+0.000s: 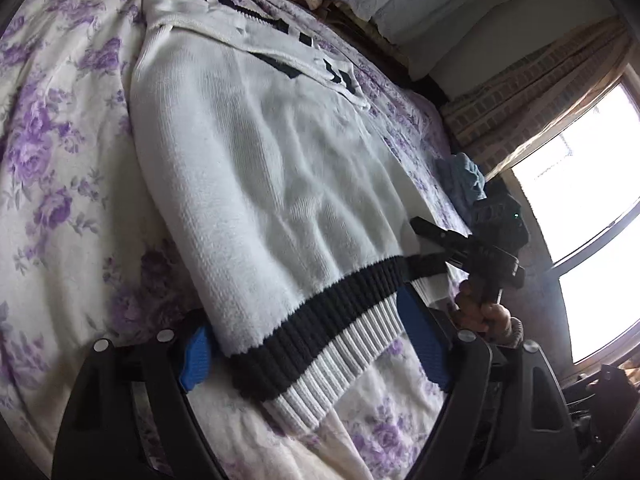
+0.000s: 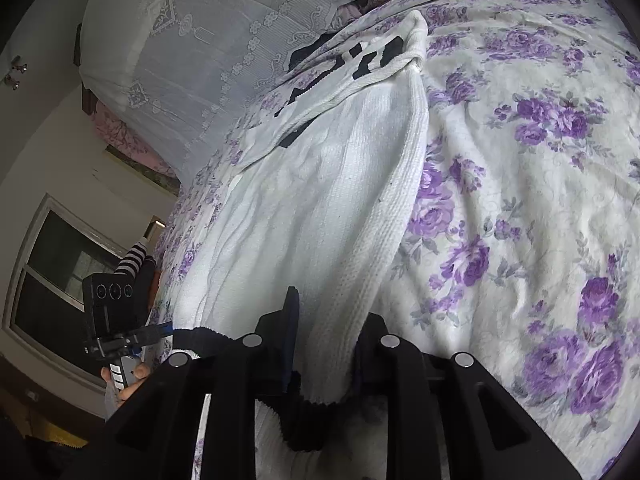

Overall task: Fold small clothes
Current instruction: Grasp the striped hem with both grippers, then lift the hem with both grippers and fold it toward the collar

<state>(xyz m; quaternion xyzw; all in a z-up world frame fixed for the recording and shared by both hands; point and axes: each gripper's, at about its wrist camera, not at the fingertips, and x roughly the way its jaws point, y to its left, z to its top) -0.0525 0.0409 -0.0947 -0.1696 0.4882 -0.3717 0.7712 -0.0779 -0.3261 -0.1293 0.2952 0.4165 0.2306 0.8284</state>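
a: start with the biggest thing. what are you working over?

b: you're over a bedspread (image 1: 52, 184), white with purple roses, and it fills most of both views.

a: and the piece you're folding?

b: the white knit sweater (image 1: 256, 184) lies lengthwise on that bedspread, its black-patterned top end far from you and its hem nearest you. the long sides look turned in, so it makes a narrow strip.

a: what about the hem?

b: a black ribbed band (image 1: 340, 312) runs across it, with a white ribbed edge (image 1: 356, 360) below, resting on the bedspread.

a: your left gripper?

b: your left gripper (image 1: 308, 356) has its blue pads spread wide. the hem corner lies between them, but the pads don't press on it.

a: the right one?

b: your right gripper (image 2: 328, 344) has its fingers drawn close together, pinching the sweater's hem edge; white knit and black rib bunch up between them.

a: anything smaller?

b: a small blue cloth (image 1: 464, 176) sits near the bed's far edge, by the window. from the right wrist you also see a striped sock-like piece (image 2: 134, 260) beyond your left hand (image 2: 128, 384).
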